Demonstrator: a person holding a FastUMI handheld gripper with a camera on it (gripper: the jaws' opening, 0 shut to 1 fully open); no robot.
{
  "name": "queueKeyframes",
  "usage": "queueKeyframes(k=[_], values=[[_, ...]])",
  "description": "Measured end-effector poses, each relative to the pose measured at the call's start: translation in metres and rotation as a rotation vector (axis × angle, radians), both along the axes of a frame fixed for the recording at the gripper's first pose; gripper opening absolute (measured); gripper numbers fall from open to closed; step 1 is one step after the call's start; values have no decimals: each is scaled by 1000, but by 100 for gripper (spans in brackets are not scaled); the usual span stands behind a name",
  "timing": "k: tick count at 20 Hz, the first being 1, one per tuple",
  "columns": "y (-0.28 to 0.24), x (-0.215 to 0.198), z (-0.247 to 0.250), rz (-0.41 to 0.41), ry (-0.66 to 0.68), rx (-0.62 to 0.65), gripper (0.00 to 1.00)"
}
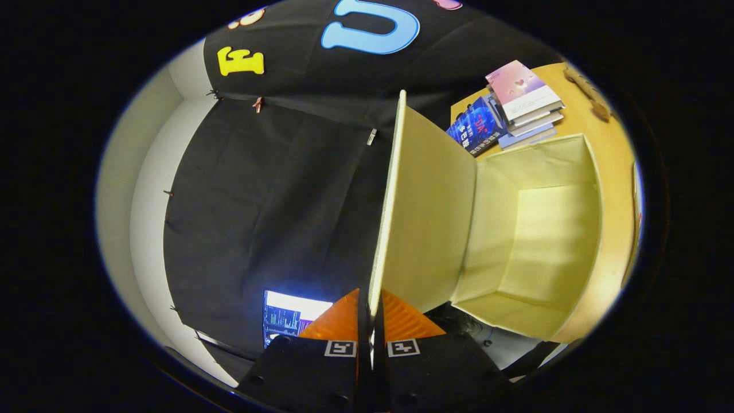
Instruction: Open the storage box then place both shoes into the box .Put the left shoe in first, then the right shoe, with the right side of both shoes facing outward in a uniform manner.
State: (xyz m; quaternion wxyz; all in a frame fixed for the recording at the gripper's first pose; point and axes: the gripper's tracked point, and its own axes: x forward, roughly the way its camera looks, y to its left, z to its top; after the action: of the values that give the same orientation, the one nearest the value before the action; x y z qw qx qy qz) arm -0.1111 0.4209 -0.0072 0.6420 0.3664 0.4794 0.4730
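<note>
I see a wooden table (596, 109) carrying stacked books (524, 97) before the black cloth wall (264, 189). The storage box (545, 241) stands beside them, mouth facing me. My gripper (370, 312) pinches its raised lid (424, 212) edge-on.

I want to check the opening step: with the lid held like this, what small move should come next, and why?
Probably swing the lid a little further back, then release it. The gripper is shut on the lid's edge, the lid stands upright, and the storage box already shows its empty inside, so the shoes come next.
</note>
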Motion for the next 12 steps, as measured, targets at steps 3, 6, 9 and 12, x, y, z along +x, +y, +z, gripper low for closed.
queueKeyframes(k=[3, 6, 9, 12], values=[[35, -1, 1, 8, -6, -13, 5], [70, -1, -5, 9, 17, -29, 5], [103, -2, -13, 20, 11, -54, 5], [127, -2, -24, 32, 14, -81, 5]])
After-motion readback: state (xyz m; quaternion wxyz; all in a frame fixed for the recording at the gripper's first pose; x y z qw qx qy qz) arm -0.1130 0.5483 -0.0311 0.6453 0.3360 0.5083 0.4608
